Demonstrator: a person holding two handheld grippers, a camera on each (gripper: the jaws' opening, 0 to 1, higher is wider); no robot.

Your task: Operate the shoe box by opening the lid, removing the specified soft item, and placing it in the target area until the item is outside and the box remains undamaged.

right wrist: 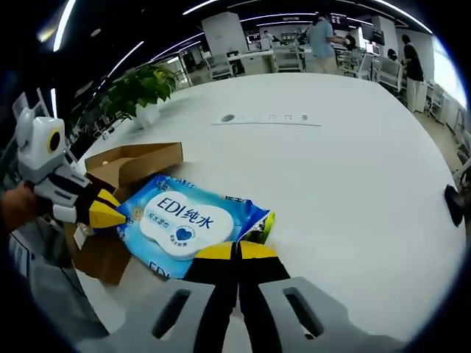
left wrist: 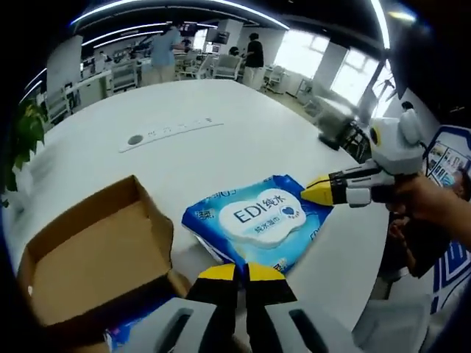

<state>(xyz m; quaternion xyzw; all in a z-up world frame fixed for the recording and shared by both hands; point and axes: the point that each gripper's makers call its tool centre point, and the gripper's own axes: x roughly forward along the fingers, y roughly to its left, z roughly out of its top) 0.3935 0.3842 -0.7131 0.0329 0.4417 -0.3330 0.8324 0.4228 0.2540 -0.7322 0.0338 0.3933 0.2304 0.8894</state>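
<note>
Most of the task looks done: the shoe box stands open on the white bench, its brown flap raised and its cardboard apparently sound, and the soft item, a blue wet-wipes pack, lies flat on the bench outside the box, just beside its open end. What is left, as far as I can judge, is only to settle or confirm the pack in the target area, which no marking on the bench identifies, and to draw the grippers away. In the left gripper view the left gripper has its yellow-tipped jaws pressed together at the pack's near edge; whether they pinch the film cannot be told. In the right gripper view the right gripper likewise shows jaws together at the pack's edge, and whether it grips is just as unclear. The pack's long axis runs from the box outward across the bench, label face up, one short end toward the box.
</note>
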